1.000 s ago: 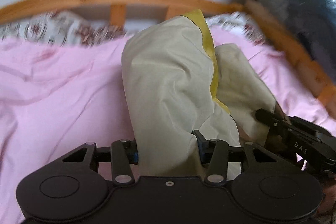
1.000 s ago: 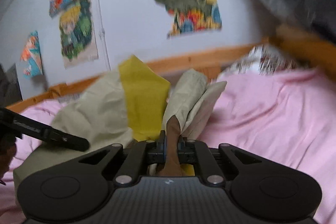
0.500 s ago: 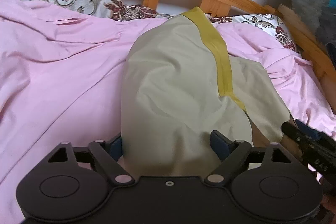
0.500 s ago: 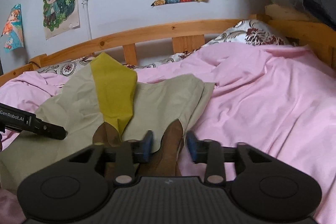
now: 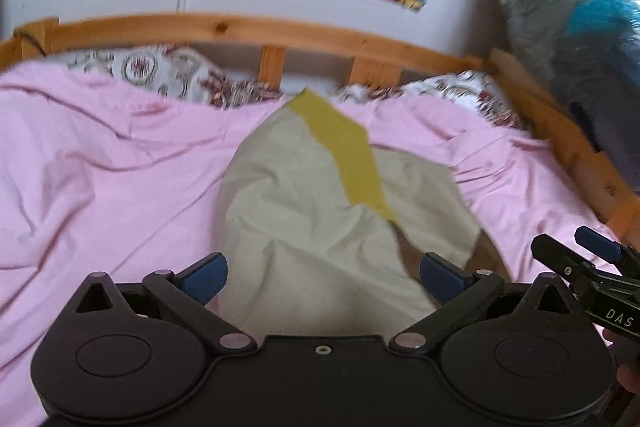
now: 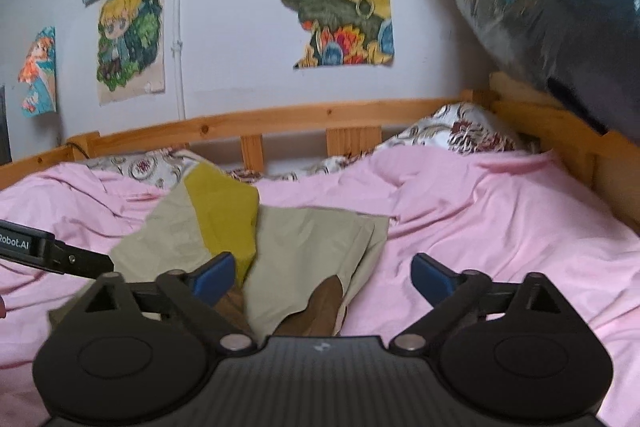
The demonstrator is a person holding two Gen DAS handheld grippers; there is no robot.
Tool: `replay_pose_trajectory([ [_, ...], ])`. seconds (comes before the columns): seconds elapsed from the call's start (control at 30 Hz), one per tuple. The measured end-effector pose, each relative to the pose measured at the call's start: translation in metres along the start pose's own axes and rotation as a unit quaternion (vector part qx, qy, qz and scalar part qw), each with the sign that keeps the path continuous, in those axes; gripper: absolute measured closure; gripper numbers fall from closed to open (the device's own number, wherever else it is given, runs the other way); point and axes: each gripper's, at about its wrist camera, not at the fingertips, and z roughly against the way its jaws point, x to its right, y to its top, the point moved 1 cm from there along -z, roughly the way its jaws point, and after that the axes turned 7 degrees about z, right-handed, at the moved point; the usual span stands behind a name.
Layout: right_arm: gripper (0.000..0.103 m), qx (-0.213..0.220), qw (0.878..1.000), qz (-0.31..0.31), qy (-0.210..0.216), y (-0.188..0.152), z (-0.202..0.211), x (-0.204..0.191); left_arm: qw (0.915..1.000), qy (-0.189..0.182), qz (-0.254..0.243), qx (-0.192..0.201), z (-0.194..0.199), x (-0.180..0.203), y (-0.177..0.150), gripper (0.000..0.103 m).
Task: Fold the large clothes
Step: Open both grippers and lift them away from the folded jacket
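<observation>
On the bed (image 6: 500, 227), folded beige garment (image 5: 320, 227) lies flat; left hand-held gripper (image 5: 322, 277) and right hand-held gripper (image 6: 322, 275) both released, likely fold done.

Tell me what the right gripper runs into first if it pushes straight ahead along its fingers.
Probably the beige garment: its near edge lies ahead of the open right gripper, on the pink sheet. Depth is unclear.

Both wrist cameras sit low over the pink bed cover (image 5: 100, 167), close behind their own spread fingers, facing the wooden headboard (image 6: 280, 119) and postered wall. The left view looks from the left, the right view from the right; both share the beige garment (image 5: 304, 227).
</observation>
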Motion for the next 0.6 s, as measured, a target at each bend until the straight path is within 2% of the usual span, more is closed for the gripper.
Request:
replay_pose_trajectory([
  [0.27,0.000,0.051,0.999,0.003,-0.007,0.017,0.056,-0.014,0.9993,-0.008,0.003,0.038,0.061,0.003,-0.009,0.001],
  [0.43,0.000,0.075,0.997,-0.001,0.003,0.012,0.096,-0.029,0.9975,-0.008,-0.012,0.070,0.102,0.000,-0.028,0.001],
  [0.6,0.000,0.096,0.995,0.004,0.009,0.007,0.132,-0.045,0.9964,-0.004,-0.015,0.084,0.131,-0.009,-0.052,0.001],
])
